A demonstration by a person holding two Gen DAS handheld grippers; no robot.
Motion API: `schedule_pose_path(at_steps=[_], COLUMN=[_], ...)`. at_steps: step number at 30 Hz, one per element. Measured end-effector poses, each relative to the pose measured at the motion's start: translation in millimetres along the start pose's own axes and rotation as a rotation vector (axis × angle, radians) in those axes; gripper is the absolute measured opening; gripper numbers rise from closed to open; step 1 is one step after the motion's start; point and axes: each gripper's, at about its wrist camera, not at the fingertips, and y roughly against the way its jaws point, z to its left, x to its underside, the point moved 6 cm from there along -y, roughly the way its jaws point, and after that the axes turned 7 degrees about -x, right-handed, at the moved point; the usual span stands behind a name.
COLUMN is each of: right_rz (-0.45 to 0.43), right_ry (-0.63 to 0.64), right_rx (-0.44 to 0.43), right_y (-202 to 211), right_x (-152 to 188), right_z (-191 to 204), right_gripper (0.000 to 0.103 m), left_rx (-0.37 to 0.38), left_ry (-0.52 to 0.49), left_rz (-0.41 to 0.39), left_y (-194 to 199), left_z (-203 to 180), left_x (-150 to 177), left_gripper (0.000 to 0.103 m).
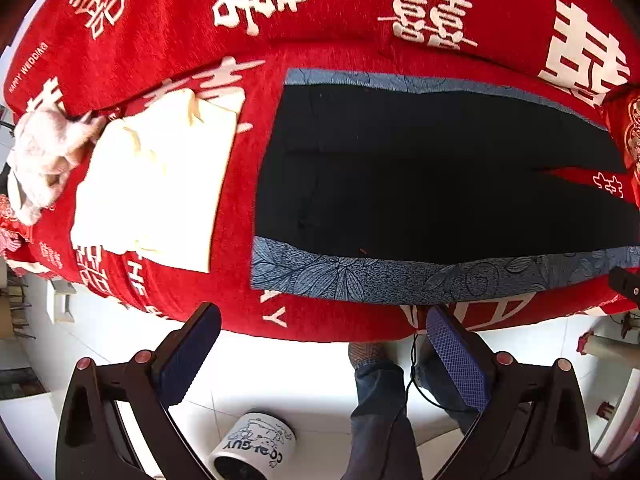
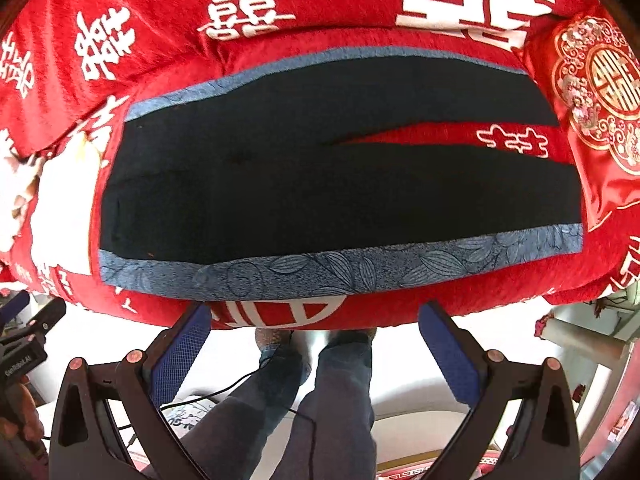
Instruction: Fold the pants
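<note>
Your left gripper (image 1: 322, 344) hangs spread and empty off the bed's near edge. The pants (image 1: 420, 176) lie flat on the blue mat (image 1: 360, 280), legs parted rightward, unfolded. Your right gripper (image 2: 314, 338) is spread too. Next, pinch the near leg's edge.

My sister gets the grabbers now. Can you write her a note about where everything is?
Left tool: open, empty, held off the bed's near edge.
Right tool: open, empty, same.
Pants: flat on the blue cloth on the bed, legs apart toward the right, waist to the left.
Done: pants laid out flat.
Left: every fold.
</note>
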Motion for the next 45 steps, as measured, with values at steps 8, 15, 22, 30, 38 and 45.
schedule_pose_path(at_steps=[8,15,22,30,38,45], right_rz=[-0.001,0.011,-0.004,-0.038,-0.001,0.039], right_ry=[-0.046,-0.045,-0.033,-0.085,-0.061,-0.053], right_rx=[-0.006,-0.028,-0.058,-0.426,-0.55,-0.611], right_y=[-21.8,-55.6,-85.9,-111.6,-140.4,-155.3], right_x=[2.4,3.0,-3.7,1.3,22.5,34.3], right_z=[-13.5,-15.9,-16.9,17.0,61.3,80.5], right_gripper=[0.103,0.103,0.103,0.103,0.103,0.103], left_rx=[0.037,0.054,0.063,0.102,0.073,0.076], left_ry=[0.02,0.04,0.074,0.144,0.128,0.147], left_rz=[0.027,0.046,0.028,0.014,0.018,0.023], left_y=[-28.6,-62.0,-88.5,-116.9,-129.0,-139.3], left_z=[-12.3,-24.8,-33.0,-24.2,-10.0,3.6], left_x=[2.4,2.0,-3.4,-4.4,-0.2,-2.7], left_gripper=[0.103,0.103,0.103,0.103,0.103,0.103])
